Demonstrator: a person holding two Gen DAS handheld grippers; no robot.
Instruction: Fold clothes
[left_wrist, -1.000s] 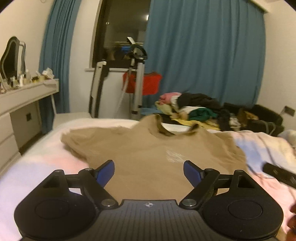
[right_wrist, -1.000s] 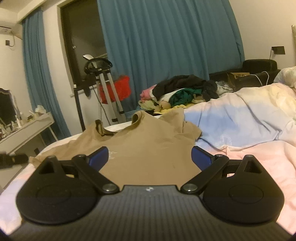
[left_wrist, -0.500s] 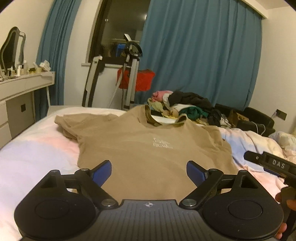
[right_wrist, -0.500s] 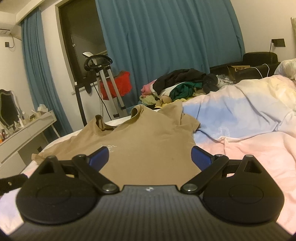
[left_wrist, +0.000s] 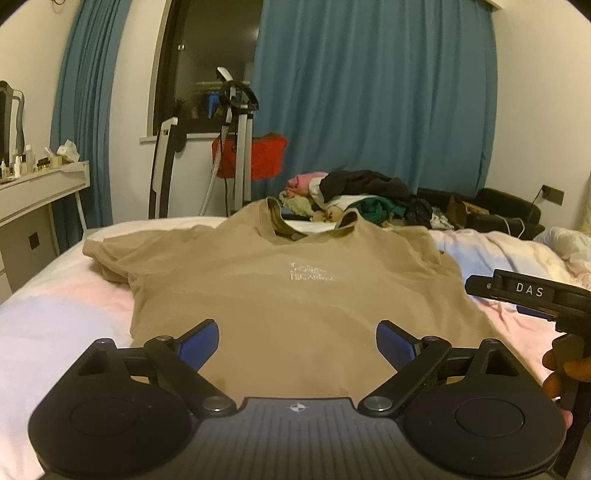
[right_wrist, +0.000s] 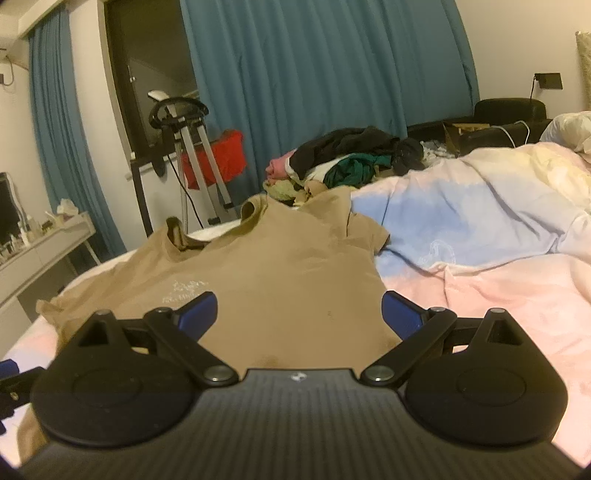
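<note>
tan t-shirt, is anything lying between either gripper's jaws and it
Nothing visible does. The tan t-shirt lies spread flat on the bed, and the left gripper and right gripper hang over its lower part, jaws open.

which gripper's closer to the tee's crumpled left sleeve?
Left. The left gripper hovers over the hem of the tan t-shirt, nearer its crumpled sleeve. The right gripper hovers over the opposite hem corner.
</note>
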